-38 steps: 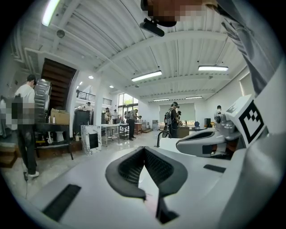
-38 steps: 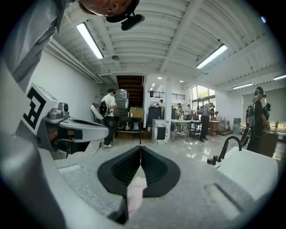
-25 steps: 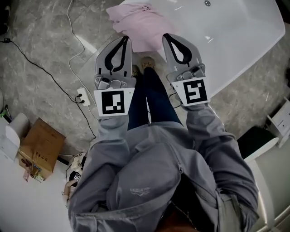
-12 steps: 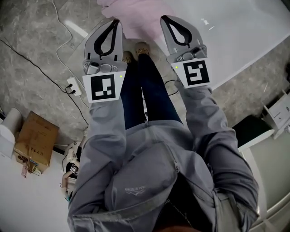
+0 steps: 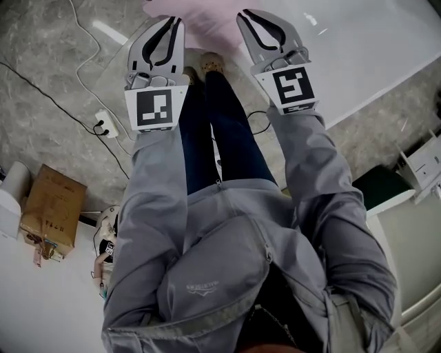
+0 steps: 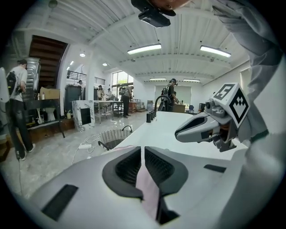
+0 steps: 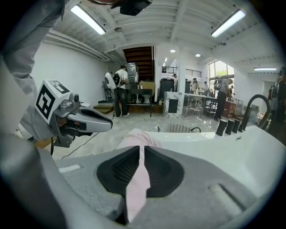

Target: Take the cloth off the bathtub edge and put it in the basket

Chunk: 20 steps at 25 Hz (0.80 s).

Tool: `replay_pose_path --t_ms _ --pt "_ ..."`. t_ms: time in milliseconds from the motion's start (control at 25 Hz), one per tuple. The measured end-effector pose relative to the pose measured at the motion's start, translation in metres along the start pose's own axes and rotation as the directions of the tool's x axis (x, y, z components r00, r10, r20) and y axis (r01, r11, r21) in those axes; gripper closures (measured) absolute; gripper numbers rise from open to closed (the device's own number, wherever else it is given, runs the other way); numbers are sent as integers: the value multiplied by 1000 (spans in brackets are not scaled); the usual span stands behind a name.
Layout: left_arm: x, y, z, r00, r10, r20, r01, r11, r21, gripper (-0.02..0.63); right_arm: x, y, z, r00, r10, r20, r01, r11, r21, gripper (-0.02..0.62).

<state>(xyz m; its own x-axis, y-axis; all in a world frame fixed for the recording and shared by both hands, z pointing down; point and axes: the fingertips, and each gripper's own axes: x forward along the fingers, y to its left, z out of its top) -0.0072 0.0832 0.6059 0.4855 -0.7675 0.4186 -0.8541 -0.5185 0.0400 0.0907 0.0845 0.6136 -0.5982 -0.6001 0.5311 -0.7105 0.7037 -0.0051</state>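
Observation:
The pink cloth [image 5: 200, 15] lies bunched at the top of the head view, on the corner of the white bathtub [image 5: 358, 48]. My left gripper [image 5: 176, 22] and right gripper [image 5: 242, 14] both reach its near edge, side by side above the person's legs. In the left gripper view the jaws [image 6: 143, 150] are shut on a pinched fold of cloth [image 6: 148, 190]. The right gripper [image 7: 142, 150] is likewise shut on a pink fold [image 7: 136, 188], with the rest of the cloth heaped just ahead. A wire basket [image 6: 111, 137] stands on the floor beyond the tub's end, and it also shows in the right gripper view [image 7: 176, 128].
A power strip [image 5: 103, 125] with white and black cables lies on the marble floor at left. A cardboard box [image 5: 48, 207] sits lower left, a dark bin [image 5: 382, 189] at right. Black bottles [image 7: 228, 127] and a tap stand on the tub's far rim. People stand in the background.
Both grippers have shifted up toward the top of the head view, staying at the cloth's edge. Most of the cloth has slid past the top edge of the frame.

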Motion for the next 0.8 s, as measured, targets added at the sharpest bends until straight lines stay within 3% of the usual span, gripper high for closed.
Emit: replay_pose_path --t_ms 200,280,360,640,800 --pt "23 7 -30 997 -31 -65 30 999 -13 578 25 -8 -29 997 41 -72 -39 999 26 558" --pt "26 7 -37 995 -57 -83 55 998 -21 434 28 -11 -36 994 51 -98 -48 998 33 535" --pt "26 5 -45 991 -79 -104 76 997 -28 417 29 -12 -42 991 65 -120 -61 998 31 504" --pt "36 4 -69 964 -161 -210 168 986 14 308 40 -16 -61 960 199 -199 -198 980 25 254" --pt "39 1 -83 939 -205 -276 226 973 48 262 41 -16 -80 919 295 -261 -290 955 61 150"
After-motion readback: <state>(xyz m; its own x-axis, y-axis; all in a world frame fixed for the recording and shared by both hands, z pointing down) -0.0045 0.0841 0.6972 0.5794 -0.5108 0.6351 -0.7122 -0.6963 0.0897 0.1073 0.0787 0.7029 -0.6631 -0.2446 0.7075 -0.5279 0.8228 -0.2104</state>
